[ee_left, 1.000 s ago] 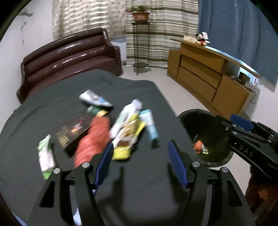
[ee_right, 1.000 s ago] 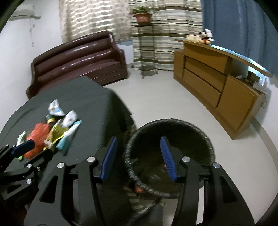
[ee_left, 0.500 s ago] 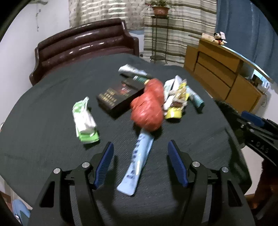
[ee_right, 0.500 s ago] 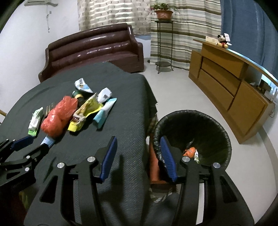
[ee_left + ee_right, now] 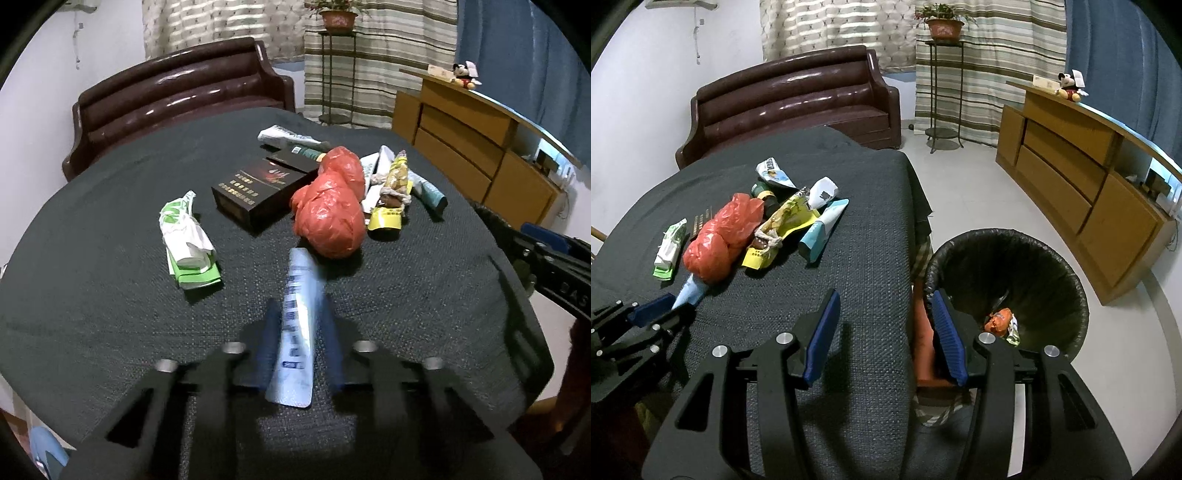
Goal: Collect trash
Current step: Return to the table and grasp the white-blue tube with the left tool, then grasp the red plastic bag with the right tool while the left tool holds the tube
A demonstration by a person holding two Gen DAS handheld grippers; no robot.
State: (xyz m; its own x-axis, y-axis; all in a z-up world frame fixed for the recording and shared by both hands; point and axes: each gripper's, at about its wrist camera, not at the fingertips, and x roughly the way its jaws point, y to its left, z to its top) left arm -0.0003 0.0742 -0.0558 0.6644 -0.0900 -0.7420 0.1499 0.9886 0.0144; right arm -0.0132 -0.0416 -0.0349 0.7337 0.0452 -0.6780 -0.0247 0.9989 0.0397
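Note:
A pile of trash lies on the dark-clothed table (image 5: 110, 295): a red plastic bag (image 5: 330, 218), a black box (image 5: 258, 188), a green-and-white pack (image 5: 186, 240), a yellow wrapper (image 5: 391, 195) and a teal tube (image 5: 428, 192). My left gripper (image 5: 299, 310) is shut on a long light blue wrapper (image 5: 301, 273), whose far end touches the red bag. My right gripper (image 5: 886, 328) is open and empty, hanging over the table's right edge beside a black bin (image 5: 1034, 254). An orange wrapper (image 5: 997, 319) lies in the bin.
A brown leather sofa (image 5: 790, 99) stands behind the table. A wooden cabinet (image 5: 1071, 173) runs along the right wall, and a plant stand (image 5: 942, 92) is by the curtains. Bare floor lies between the bin and the cabinet.
My left gripper swung left across the pile, came down around the light blue wrapper and shut on it. The right gripper turned from the bin toward the table, then kept still.

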